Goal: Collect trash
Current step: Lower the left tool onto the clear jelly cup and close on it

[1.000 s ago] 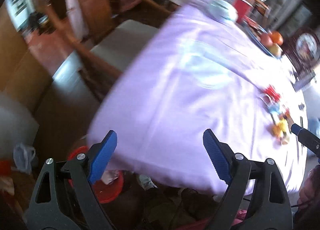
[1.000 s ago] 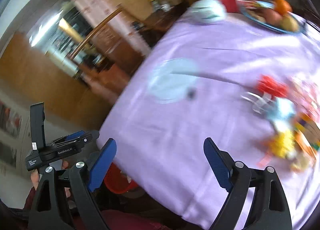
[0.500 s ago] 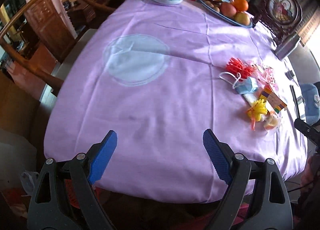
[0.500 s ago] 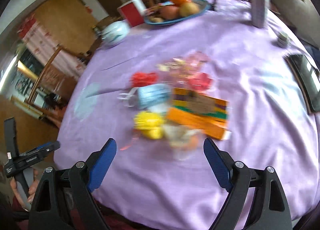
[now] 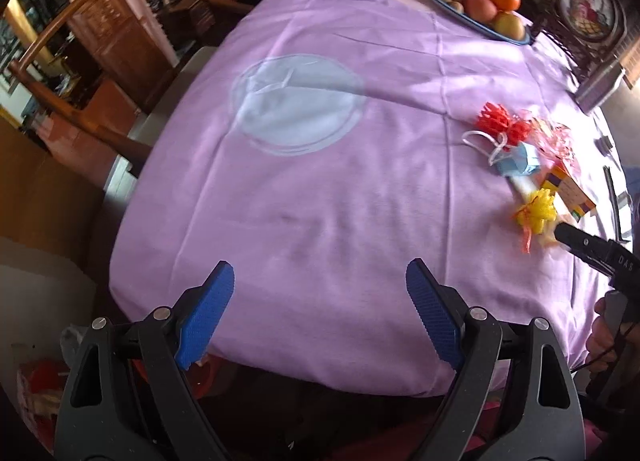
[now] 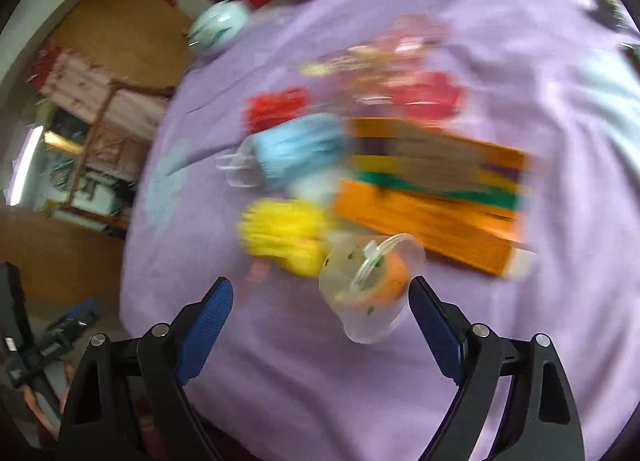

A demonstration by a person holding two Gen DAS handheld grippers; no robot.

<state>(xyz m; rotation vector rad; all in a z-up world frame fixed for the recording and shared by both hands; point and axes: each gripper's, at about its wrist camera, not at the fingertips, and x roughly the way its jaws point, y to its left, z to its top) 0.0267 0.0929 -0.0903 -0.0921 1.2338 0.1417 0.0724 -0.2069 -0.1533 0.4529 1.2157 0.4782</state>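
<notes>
My right claw [image 6: 320, 301]: spread, empty | clear cup [image 6: 372, 287] on its side near right pad | my left claw [image 5: 320, 293]: spread over bare cloth [image 5: 320, 189]

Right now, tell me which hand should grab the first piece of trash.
Right. Its open gripper is right at the plastic cup in the trash pile; the left gripper faces bare tablecloth, away from it.

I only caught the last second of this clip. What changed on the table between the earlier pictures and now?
The right gripper swung from the bare cloth to the trash pile and closed in on the clear plastic cup, jaws open, nothing gripped. The left gripper panned onto the purple tablecloth, also open. The trash itself has not moved.
</notes>
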